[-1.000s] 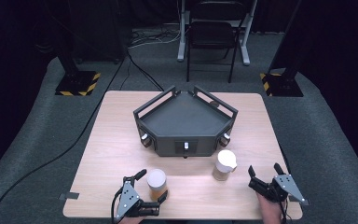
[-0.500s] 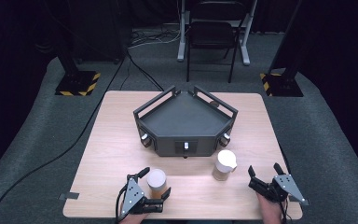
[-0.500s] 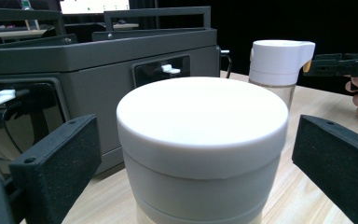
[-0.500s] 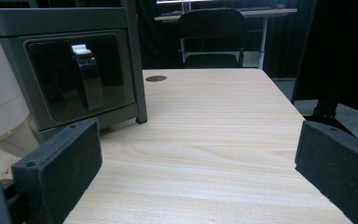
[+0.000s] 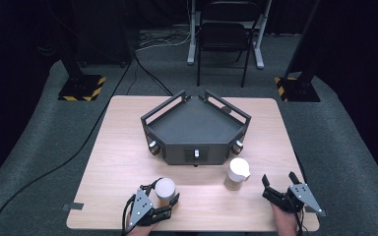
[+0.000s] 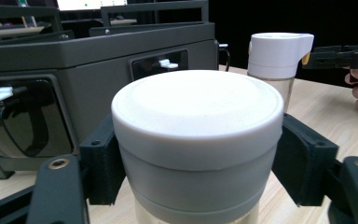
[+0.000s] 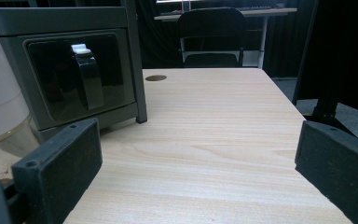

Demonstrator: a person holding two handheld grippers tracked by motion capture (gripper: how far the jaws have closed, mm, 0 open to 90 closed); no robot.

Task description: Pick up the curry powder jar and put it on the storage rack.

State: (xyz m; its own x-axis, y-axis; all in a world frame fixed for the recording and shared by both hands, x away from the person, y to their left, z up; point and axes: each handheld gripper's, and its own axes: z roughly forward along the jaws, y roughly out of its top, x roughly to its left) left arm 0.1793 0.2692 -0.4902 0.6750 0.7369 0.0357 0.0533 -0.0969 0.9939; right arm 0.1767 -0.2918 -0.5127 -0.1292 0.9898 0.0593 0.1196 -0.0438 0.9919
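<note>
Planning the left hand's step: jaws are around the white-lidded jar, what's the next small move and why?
Probably a short straight lift. The left gripper has just been closing, and its pads now press both sides of the white-lidded jar, which stands on the table close to the dark tray. The right gripper stands open, apart.

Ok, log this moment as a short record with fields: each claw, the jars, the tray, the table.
left claw: jaws have just been closing, pads now press both sides of the near jar
near jar: white lid, upright on the table, at its front edge
right claw: jaws wide apart, nothing between them, above bare table right of the far jar
far jar: white lid with a side tab, upright, untouched, in front of the tray
tray: dark, angular, railed, mid-table, nothing visible inside
</note>
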